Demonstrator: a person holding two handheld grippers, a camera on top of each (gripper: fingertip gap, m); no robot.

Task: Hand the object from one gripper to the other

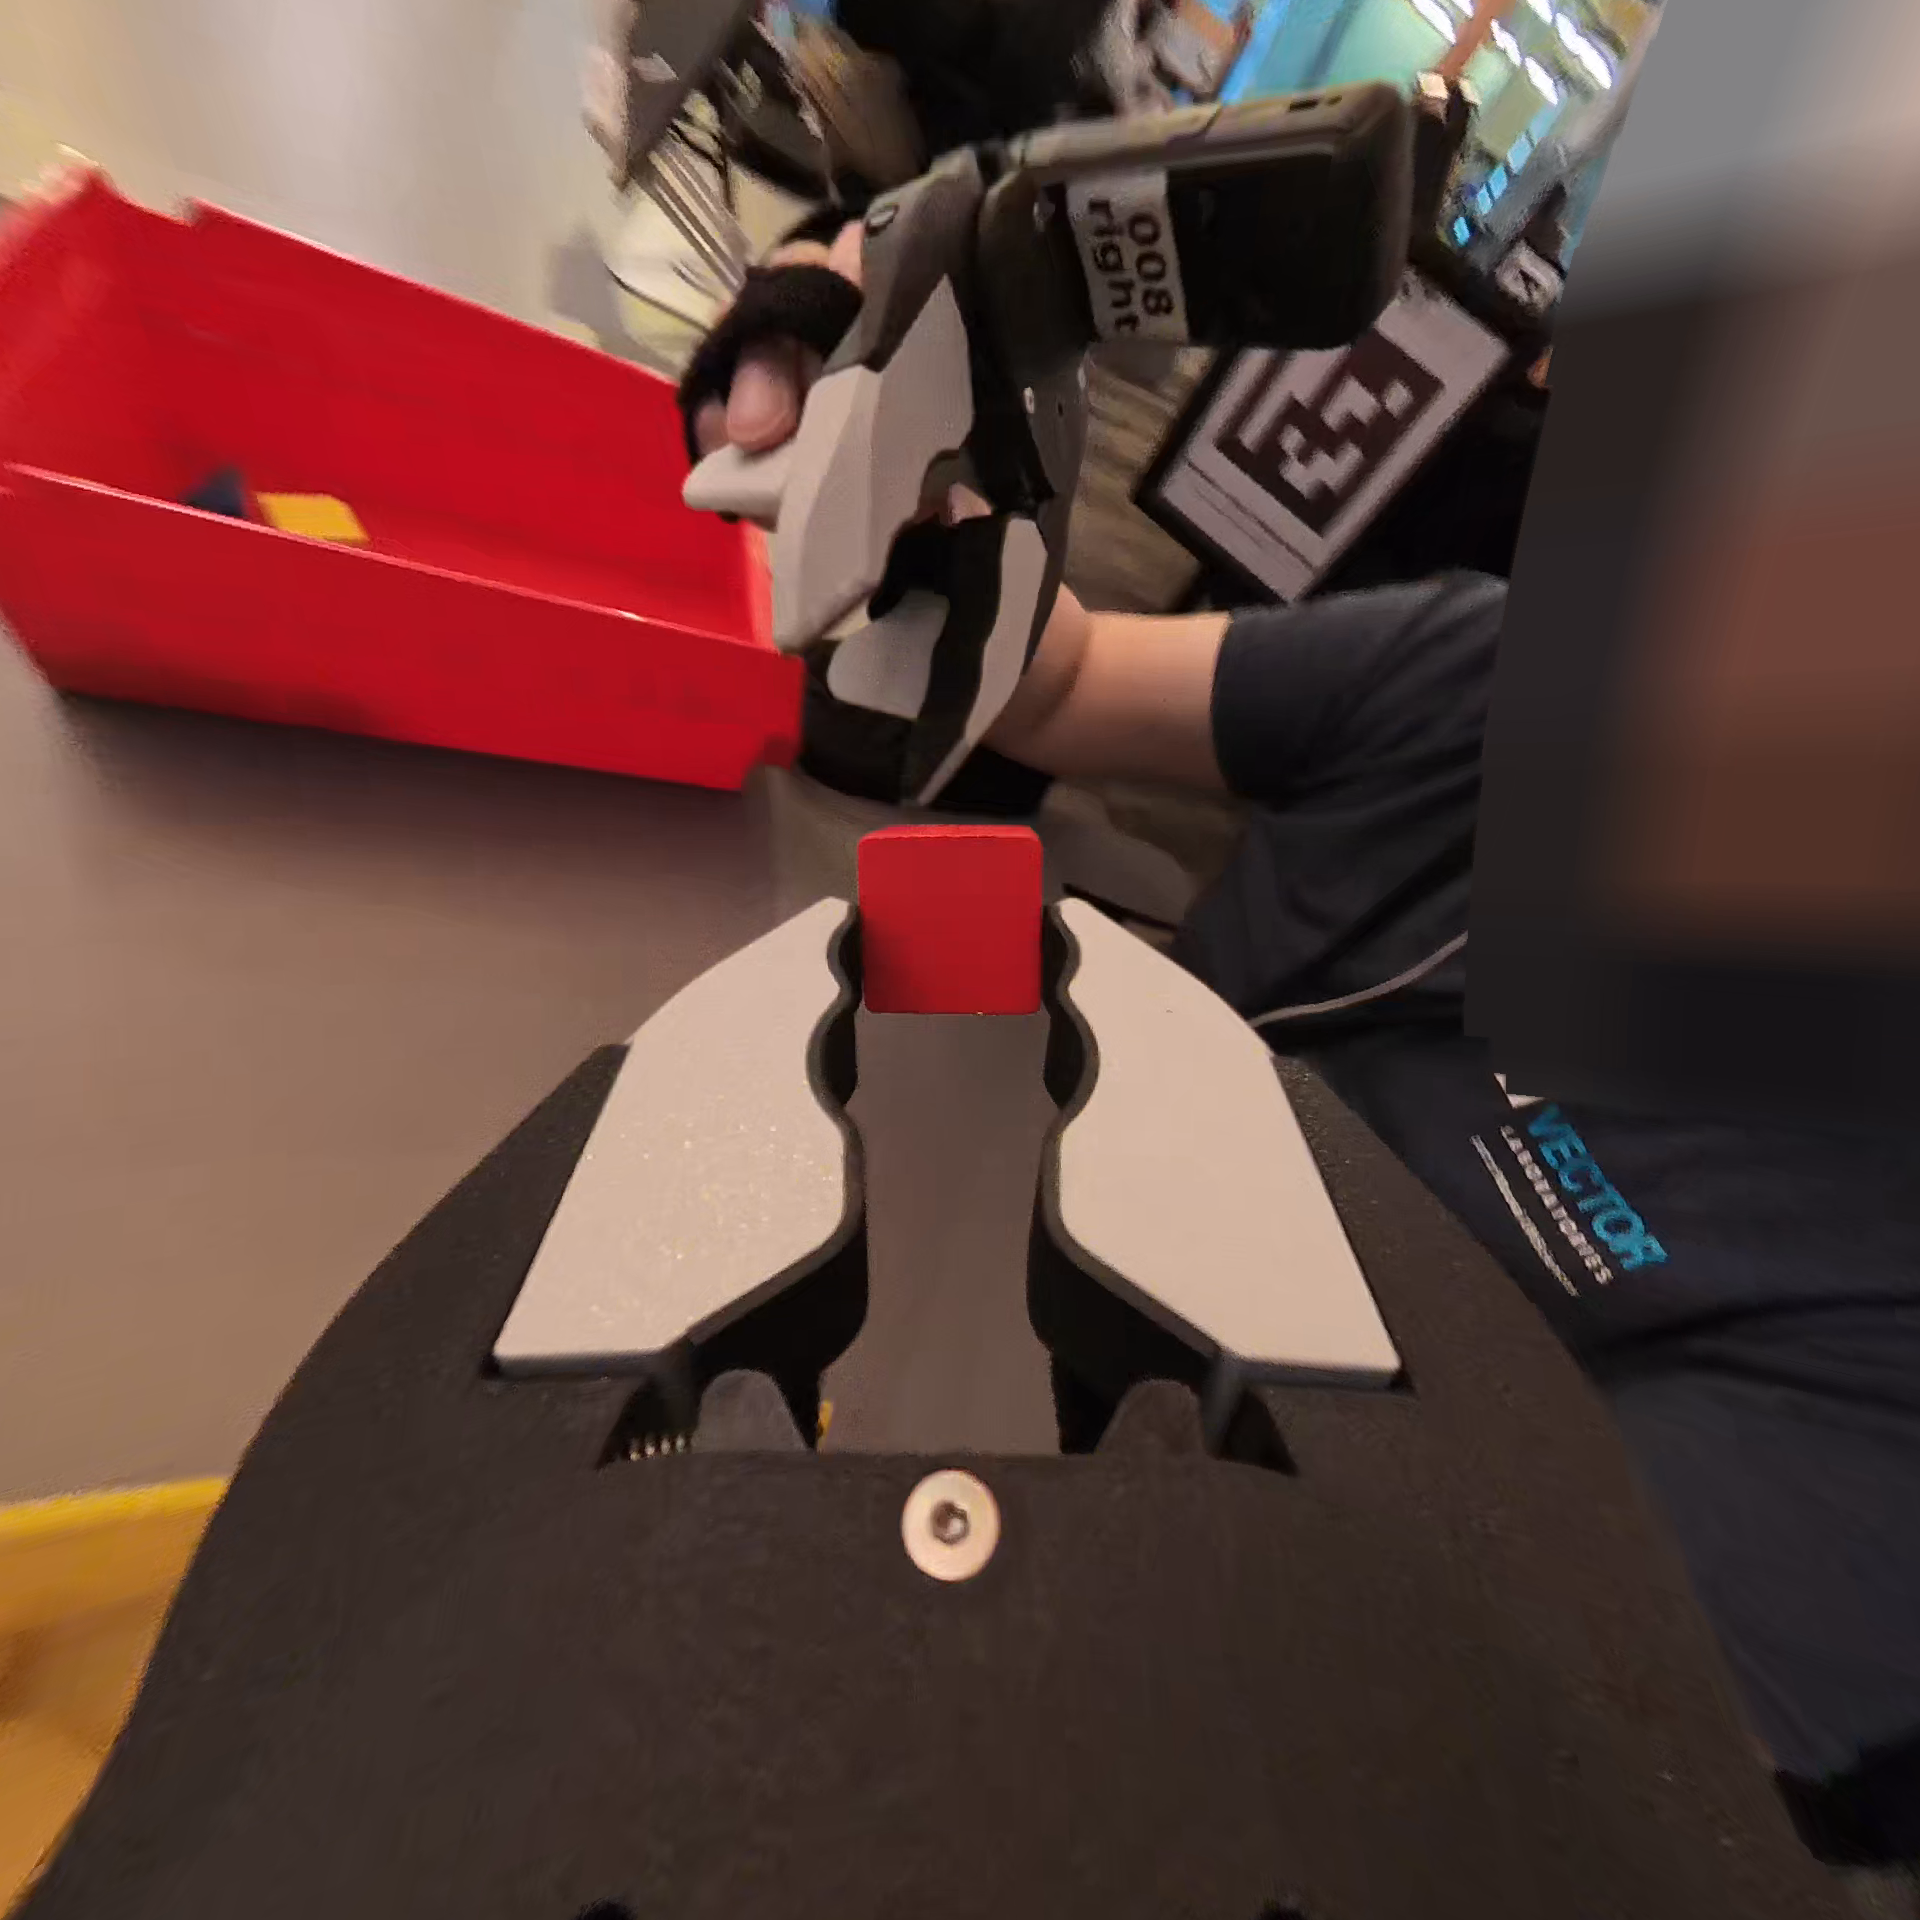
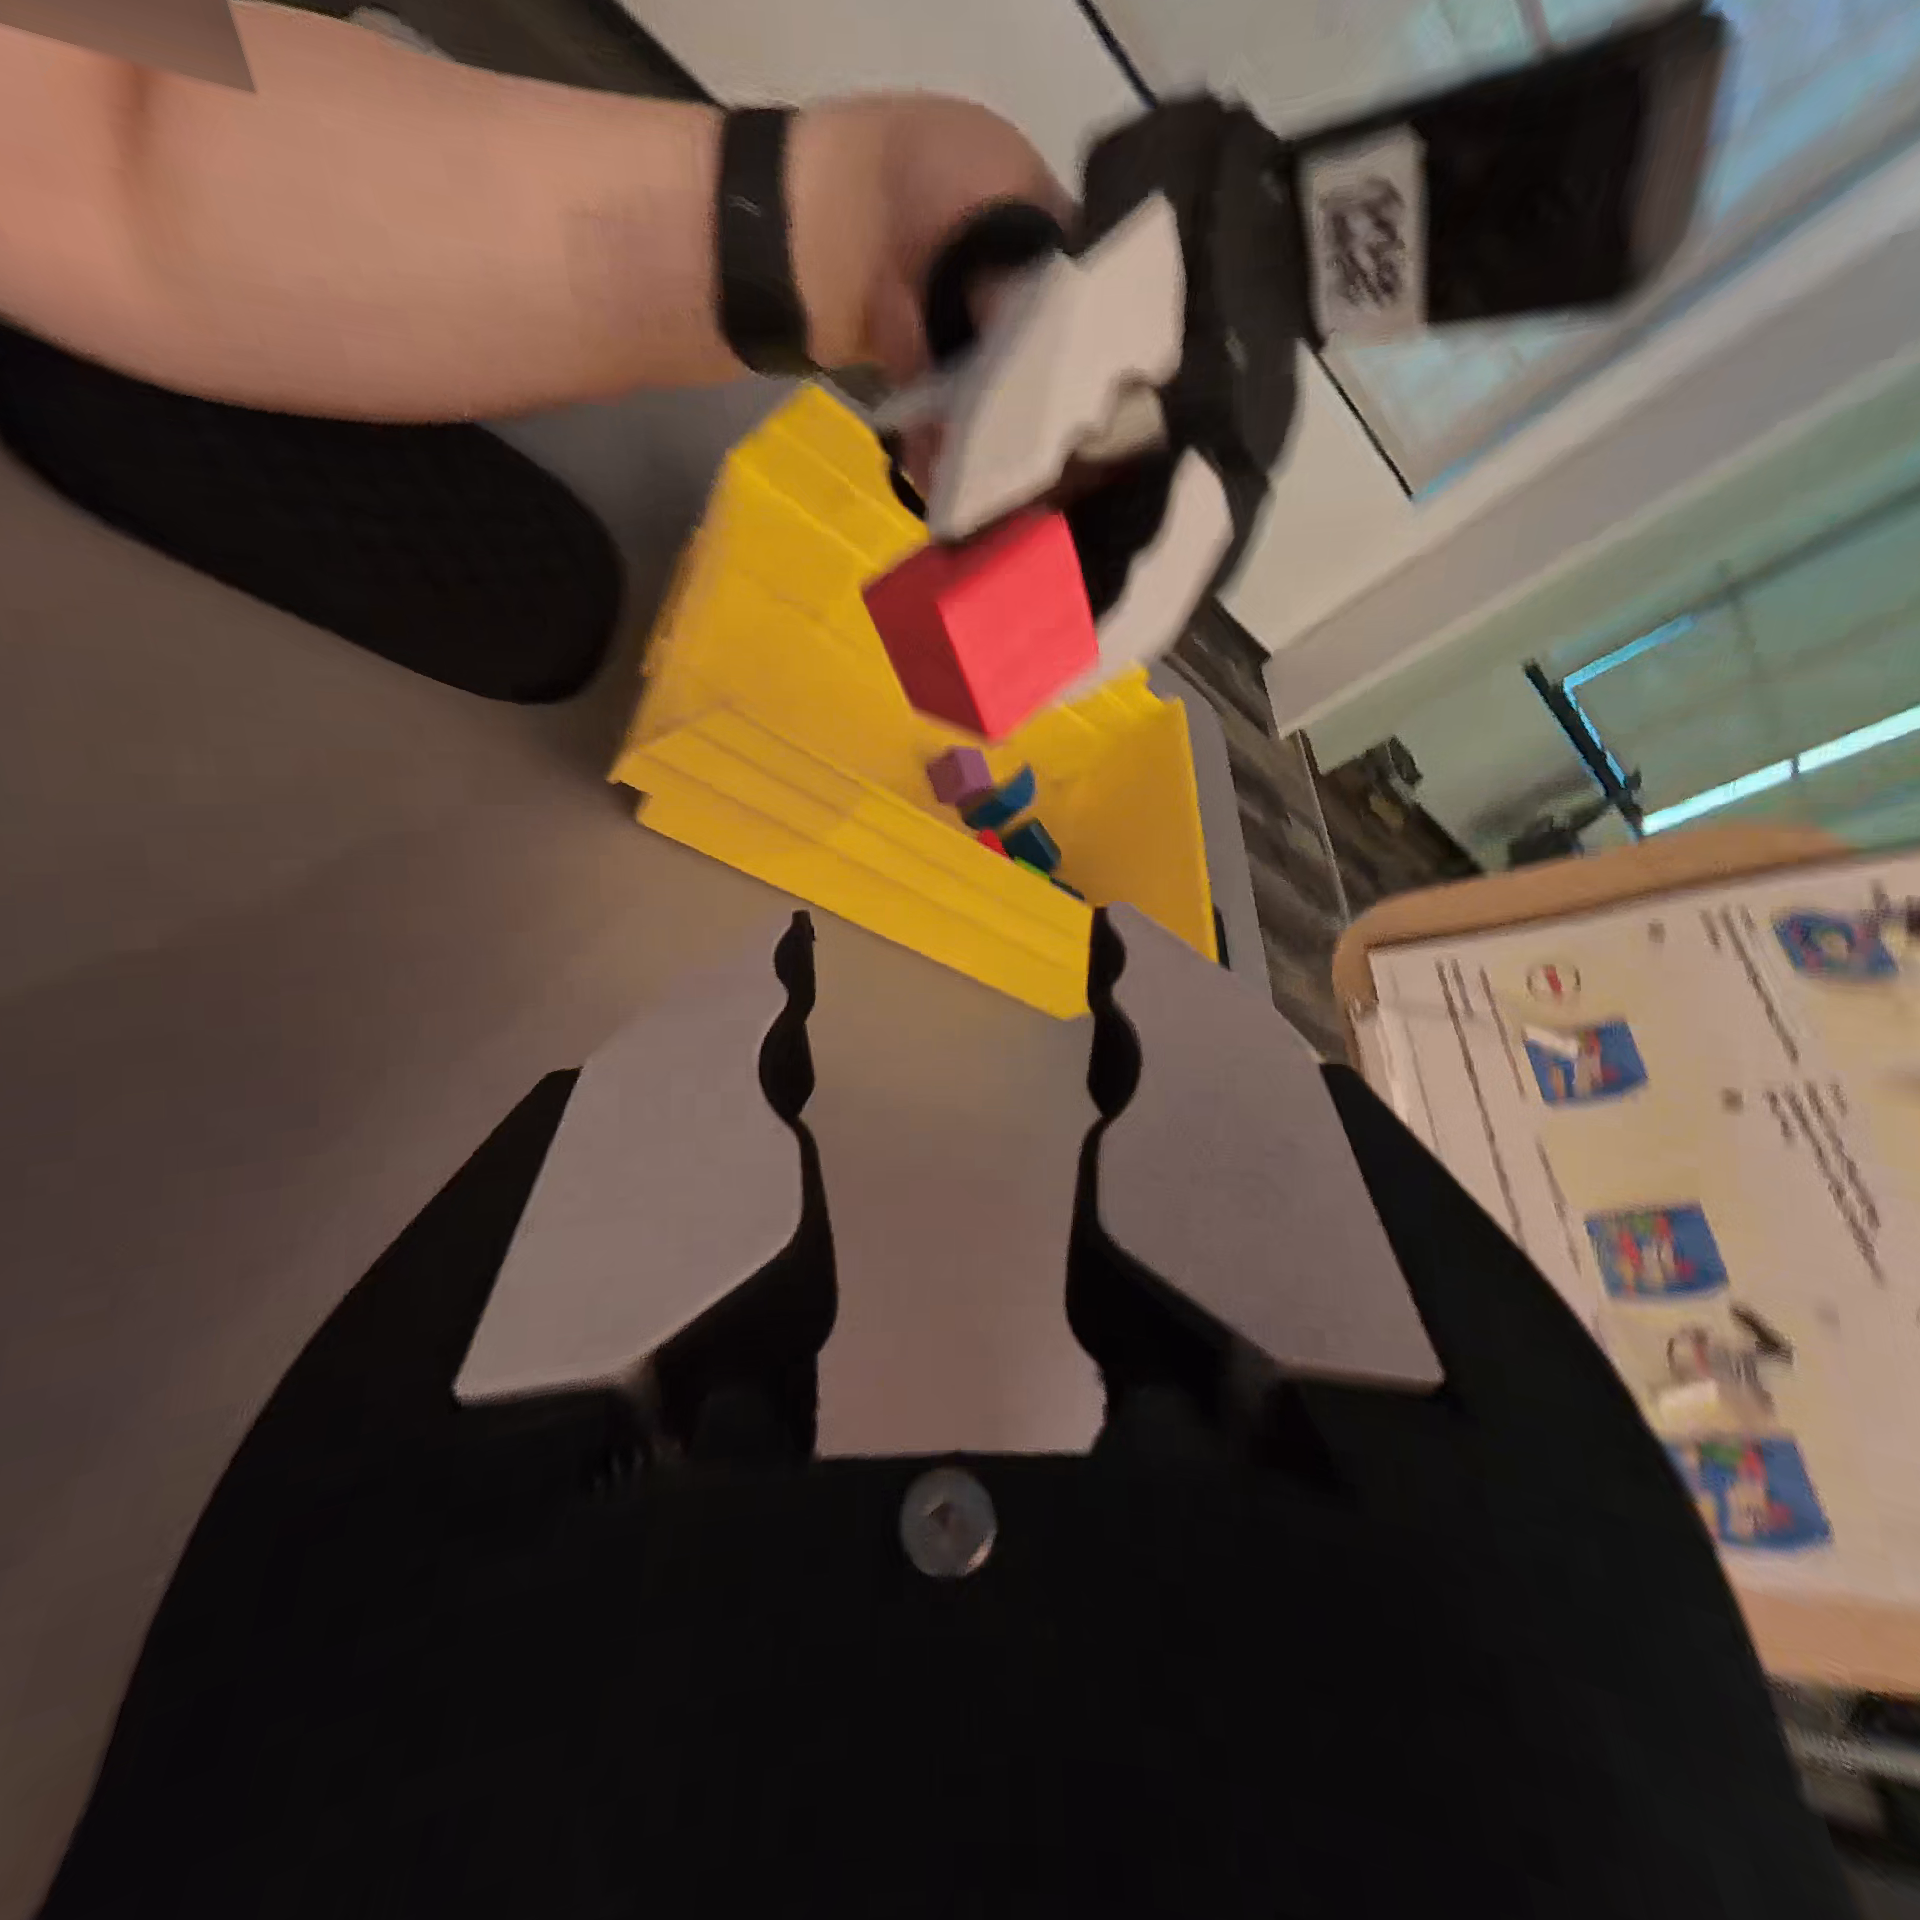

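Left hand-held gripper (image 1: 950,925), near: fingers clamped on the red block (image 1: 950,923), which sits at the very tips, one flat face toward the camera. Block looks roughly cubic; no clear long axis. It is held off the grey surface (image 1: 312,987).

Right wrist view: right hand-held gripper (image 2: 951,945) has its fingers apart, nothing between them, aimed across the surface toward the block (image 2: 987,629). Block is well ahead of its tips, not touching. From here the block appears tilted, one corner down, pinched by the left hand-held gripper (image 2: 1023,597) coming in from above. Forearm behind it level, black band at the wrist; motion blur.

Farther: yellow bin (image 2: 831,831) behind the block, small coloured pieces inside. In the left wrist view the right hand-held gripper (image 1: 800,561) points down-left beside a red bin (image 1: 416,644); gloved hand (image 1: 769,364) on its handle.
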